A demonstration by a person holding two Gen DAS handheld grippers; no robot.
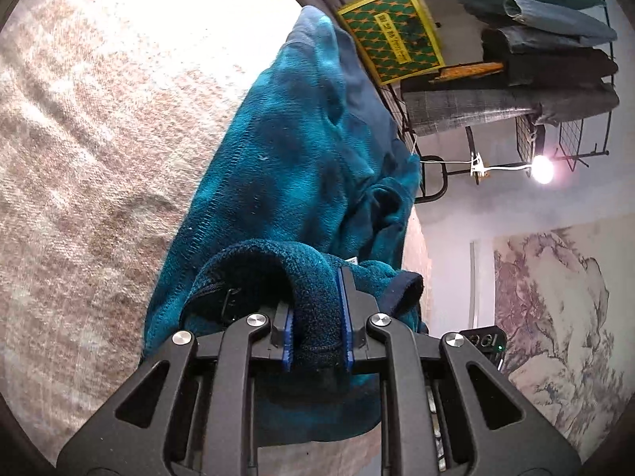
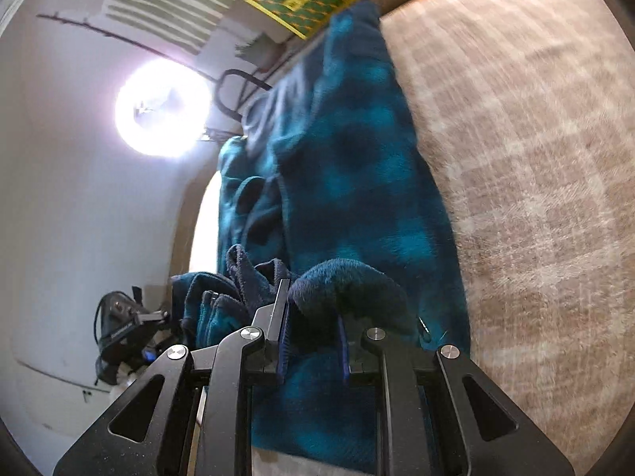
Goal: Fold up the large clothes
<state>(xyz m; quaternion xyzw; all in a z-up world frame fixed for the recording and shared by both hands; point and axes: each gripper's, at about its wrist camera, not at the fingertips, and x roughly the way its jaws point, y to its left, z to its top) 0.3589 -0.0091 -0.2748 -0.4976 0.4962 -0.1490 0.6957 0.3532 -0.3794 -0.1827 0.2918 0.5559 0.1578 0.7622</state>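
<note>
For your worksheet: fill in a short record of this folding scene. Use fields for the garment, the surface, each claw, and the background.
garment: teal and dark checked fleece garment, stretched out, partly bunched
surface: beige checked blanket under it
left claw: shut on a fold of the fleece
right claw: shut on a fold of the fleece
background: rack of folded clothes, bright lamp

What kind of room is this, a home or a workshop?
Probably a home room, perhaps a bedroom: a blue fleece garment lies on a checked blanket, and a wire rack holds folded clothes.
</note>
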